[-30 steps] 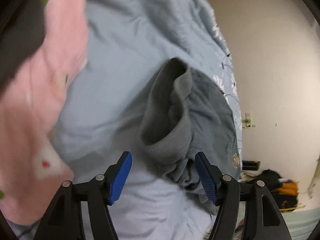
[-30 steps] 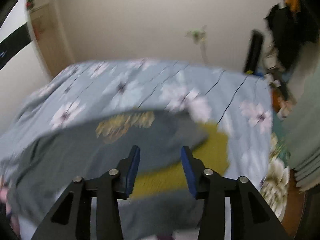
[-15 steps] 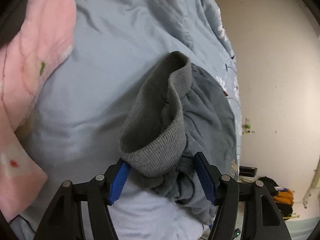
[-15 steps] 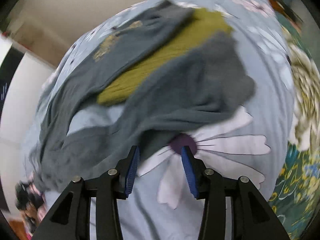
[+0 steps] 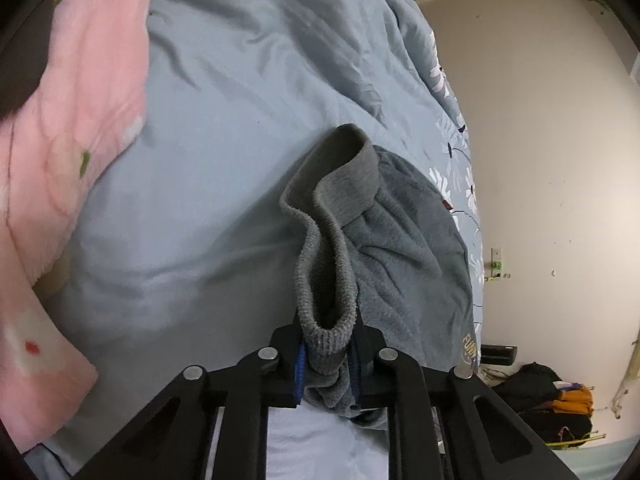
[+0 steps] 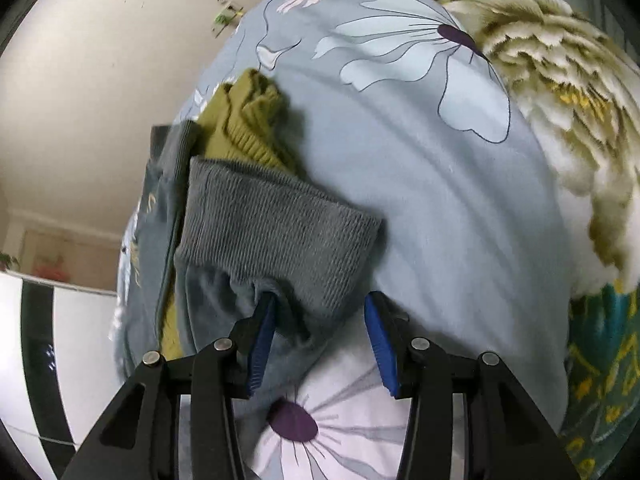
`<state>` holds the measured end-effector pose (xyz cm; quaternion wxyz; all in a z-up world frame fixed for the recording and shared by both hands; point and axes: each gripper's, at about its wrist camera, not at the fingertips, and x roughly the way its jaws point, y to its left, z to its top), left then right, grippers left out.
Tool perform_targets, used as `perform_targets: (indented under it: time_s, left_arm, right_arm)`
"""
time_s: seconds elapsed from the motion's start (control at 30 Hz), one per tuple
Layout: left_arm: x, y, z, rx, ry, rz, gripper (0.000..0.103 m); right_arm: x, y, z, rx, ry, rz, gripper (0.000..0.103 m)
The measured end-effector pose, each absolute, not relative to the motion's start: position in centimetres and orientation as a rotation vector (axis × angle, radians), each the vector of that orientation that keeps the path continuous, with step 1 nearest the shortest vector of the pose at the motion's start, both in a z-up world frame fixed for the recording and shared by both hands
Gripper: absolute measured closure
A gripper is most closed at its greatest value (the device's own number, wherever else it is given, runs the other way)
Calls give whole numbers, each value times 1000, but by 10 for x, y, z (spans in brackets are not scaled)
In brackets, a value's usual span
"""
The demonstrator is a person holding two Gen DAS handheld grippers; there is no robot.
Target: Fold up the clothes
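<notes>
A grey sweatshirt lies on a blue floral bedsheet. My left gripper is shut on one ribbed cuff, which stands up between the blue pads. In the right wrist view the other ribbed cuff lies flat on the sheet. My right gripper is open, its jaws straddling the cuff's near edge. An olive-yellow knit garment lies under the grey sweatshirt.
A pink fleece blanket lies at the left of the bed. A cream and green floral blanket lies at the right. A pale wall and a pile of dark clothes on the floor are beyond the bed.
My left gripper has closed on the grey cuff. My right gripper has swung down over the bed to the other cuff, which now sits between its open jaws.
</notes>
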<state>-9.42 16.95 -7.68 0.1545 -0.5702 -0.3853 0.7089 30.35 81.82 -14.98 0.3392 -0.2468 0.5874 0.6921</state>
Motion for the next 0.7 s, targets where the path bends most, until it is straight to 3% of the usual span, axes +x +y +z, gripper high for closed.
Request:
perform_targets:
  time_s: [0.03,0.07,0.1,0.13,0.2,0.4,0.5,0.7]
  left_arm:
    - [-96,170,-73,-1621,-1100,2038,88]
    - [-98,170,-70,-1611,-1092,2047,89]
    - [-100,171,-66,-1602,-1082,2055,90]
    - [-101,172,-62,-1588,-1076,2063,91]
    - [-104,171,-47,-1533,-1064,2085,92]
    - [-104,137,37,-1190,-1026,2213,95]
    - [-94,114,36,-1211,-992,2270,95]
    - [-91,93,-56,-1589,-1080,2218,95]
  right_arm:
    - [303,818,-149,-644,1519,1805,57]
    - [301,818,-147,-651,1505,1810,65]
    - [299,818,-144,-660,1492,1818,81]
    - [297,817,-139,-667,1477,1824,87]
    - [292,816,-126,-677,1431,1838,94]
    - [301,800,-19,-411,1294,2184,97]
    - [319,787,13,-320,1232,2275,97]
    - [311,786,-77,-661,1336,1993,99]
